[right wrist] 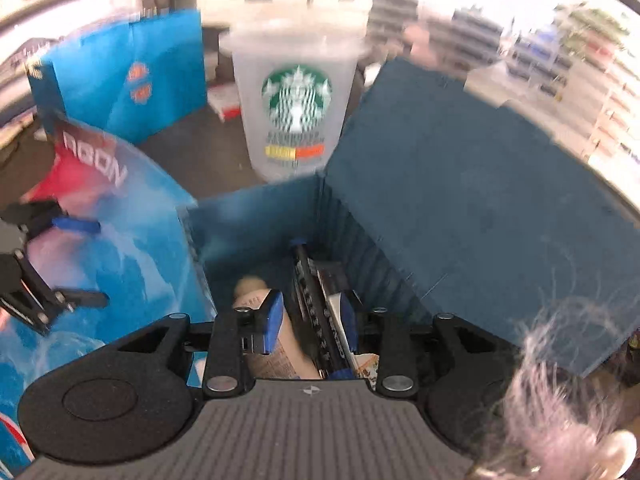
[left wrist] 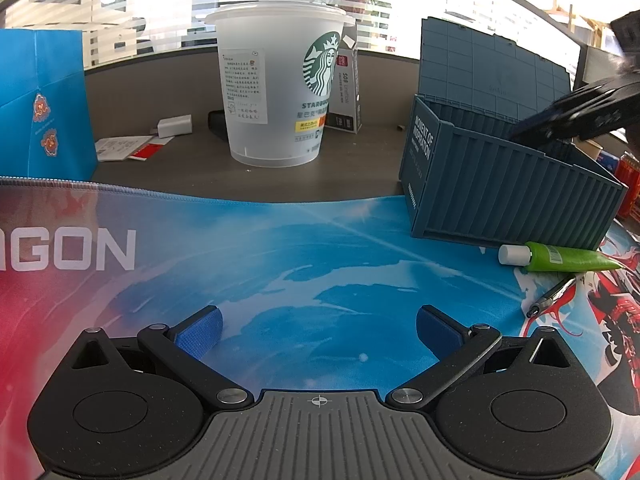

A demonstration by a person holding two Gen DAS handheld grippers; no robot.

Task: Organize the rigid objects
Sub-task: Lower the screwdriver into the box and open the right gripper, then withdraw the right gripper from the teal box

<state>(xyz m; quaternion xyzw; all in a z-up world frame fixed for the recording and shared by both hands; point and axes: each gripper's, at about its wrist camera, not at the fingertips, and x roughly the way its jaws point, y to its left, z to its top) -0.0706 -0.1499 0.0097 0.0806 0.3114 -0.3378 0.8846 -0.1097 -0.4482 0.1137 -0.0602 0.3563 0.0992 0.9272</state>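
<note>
Over the blue container box (right wrist: 460, 200), the right tongs (right wrist: 310, 322) stood slightly parted above a beige tube (right wrist: 288, 344) and dark pens lying inside; withdrawing straight up seemed wisest. The left tongs (left wrist: 319, 330) hung open, empty, beside the box.

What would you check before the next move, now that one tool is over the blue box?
1. Lid of the blue container-shaped plastic box open: ok.
2. Right gripper above the box interior: ok.
3. Right jaws clear of the dark flat item in the box: cannot tell, blurred.
4. Left gripper open and empty over the printed desk mat: ok.
5. Green tube with white cap and silver pen put away: not ok, both lie on the mat.
</note>
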